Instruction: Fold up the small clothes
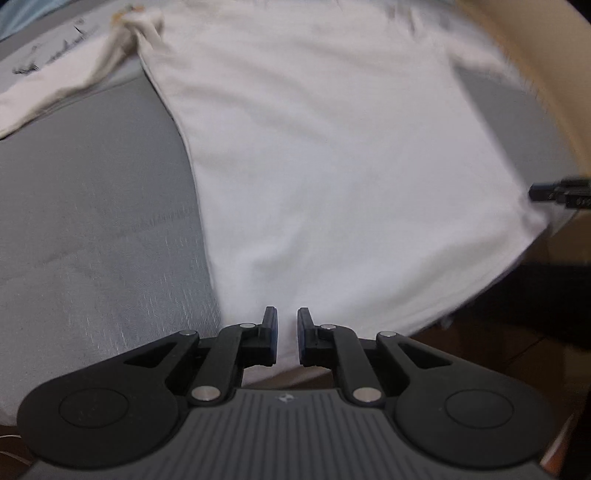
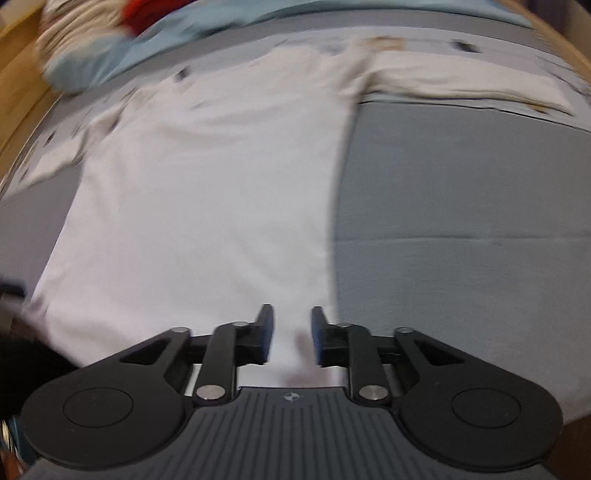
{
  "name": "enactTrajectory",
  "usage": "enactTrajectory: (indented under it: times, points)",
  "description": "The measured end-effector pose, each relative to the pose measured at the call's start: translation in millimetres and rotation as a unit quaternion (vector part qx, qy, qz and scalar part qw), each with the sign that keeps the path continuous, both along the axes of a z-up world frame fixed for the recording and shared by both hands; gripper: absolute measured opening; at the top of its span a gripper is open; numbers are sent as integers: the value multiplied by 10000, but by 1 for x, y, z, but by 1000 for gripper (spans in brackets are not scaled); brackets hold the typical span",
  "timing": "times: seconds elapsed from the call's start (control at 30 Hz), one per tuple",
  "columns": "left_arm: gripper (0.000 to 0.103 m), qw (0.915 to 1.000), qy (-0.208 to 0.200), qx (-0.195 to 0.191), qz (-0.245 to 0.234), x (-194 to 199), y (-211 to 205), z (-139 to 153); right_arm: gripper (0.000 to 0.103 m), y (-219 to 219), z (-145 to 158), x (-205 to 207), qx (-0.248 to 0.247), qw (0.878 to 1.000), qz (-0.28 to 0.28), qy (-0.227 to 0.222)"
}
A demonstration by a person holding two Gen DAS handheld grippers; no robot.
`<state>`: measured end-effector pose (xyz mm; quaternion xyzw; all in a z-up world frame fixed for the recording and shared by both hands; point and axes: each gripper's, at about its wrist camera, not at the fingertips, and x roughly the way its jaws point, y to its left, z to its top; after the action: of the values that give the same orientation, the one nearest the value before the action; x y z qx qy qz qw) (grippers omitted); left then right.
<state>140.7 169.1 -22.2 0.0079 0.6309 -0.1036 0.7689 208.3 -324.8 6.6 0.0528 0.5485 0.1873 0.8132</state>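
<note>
The white shirt (image 1: 332,166) lies spread flat on the grey bed cover (image 1: 92,240), hem toward the near edge and collar at the far side, with one long sleeve (image 1: 62,88) trailing out to the far left in the left wrist view. Both tools hover over the hem: the left gripper (image 1: 287,334) sits above the near left corner with its jaws parted a little and no cloth pinched between them, and the right gripper (image 2: 292,334) hangs above the near right corner with a wider gap, likewise released. Judging by this, the garment has just been laid out and the fold proper is not yet begun; a good next step would be to pinch each hem corner through both layers, lift evenly and keep the two hands level so the cloth carries over without skewing, after tucking the stray sleeve in over the body. The left view alone shows the tip of the other tool (image 1: 561,194) at the shirt's right edge. The right view alone shows what sits beyond the collar, a light blue fabric (image 2: 155,40) and something red (image 2: 147,11) at the far left, too blurred to name, plus a faint pinkish mark on the hem between its fingers (image 2: 266,332)
</note>
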Motion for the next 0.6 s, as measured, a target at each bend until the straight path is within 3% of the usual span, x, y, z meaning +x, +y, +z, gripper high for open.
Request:
enactTrajectory:
  times: [0.1, 0.17, 0.23, 0.3, 0.43, 0.53, 0.6]
  points:
    - [12, 9966, 492, 583, -304, -3, -9, -26, 27, 27, -29, 0, -659, 9950, 589, 455]
    - [13, 9975, 325, 547, -316, -2, -12, -19, 27, 35, -39, -3, -1039, 9897, 853, 499]
    - [17, 9993, 31, 279, -229, -1, -13, -5, 28, 33, -32, 2, -804, 9933, 725, 400]
    - [32, 9998, -51, 77, -170, 2, -14, -1, 28, 26, -28, 6, -512, 9965, 523, 415]
    - [35, 9961, 391, 663, -423, 5, -26, -23, 28, 35, -40, 3, -966, 9909, 786, 519]
    - [36, 9992, -21, 319, -240, 13, -30, -4, 28, 34, -33, 8, -739, 9945, 601, 425]
    - [52, 9993, -354, 72, -106, 18, -33, 10, 28, 33, -25, 11, -578, 9968, 501, 243]
